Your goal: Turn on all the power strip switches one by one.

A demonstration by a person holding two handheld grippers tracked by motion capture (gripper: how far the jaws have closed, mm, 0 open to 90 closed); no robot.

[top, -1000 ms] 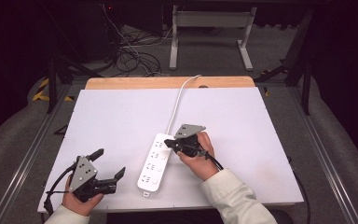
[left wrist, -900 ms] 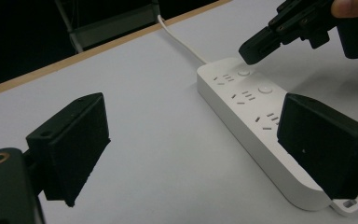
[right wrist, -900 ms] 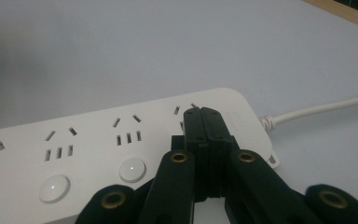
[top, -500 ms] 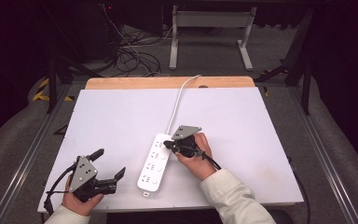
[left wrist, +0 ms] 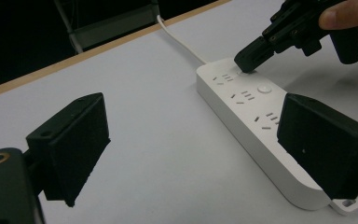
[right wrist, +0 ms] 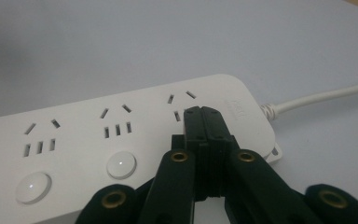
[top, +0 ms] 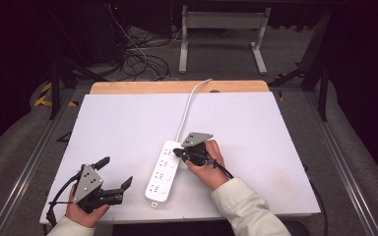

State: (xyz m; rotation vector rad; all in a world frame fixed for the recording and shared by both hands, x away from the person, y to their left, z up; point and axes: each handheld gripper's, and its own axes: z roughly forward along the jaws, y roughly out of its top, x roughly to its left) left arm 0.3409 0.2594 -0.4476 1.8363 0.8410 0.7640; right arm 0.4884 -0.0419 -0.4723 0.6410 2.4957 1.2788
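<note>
Near the table's (top: 128, 118) front-left corner the left gripper (top: 114, 178) hung idle, jaws spread wide and empty; the power strip (top: 163, 170) lay lengthwise near the front edge's middle; the right gripper (top: 176, 152), jaws pressed together on nothing, touched the strip's far-end button; pressing off-centre could skid the unheld strip sideways.

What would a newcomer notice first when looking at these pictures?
First, the white power strip lying near the middle of the white table, its cord running to the far edge. The right tongs, shut, press their tip on the strip's cord end, by its last socket. The left tongs rest open near the table's front left corner.
</note>
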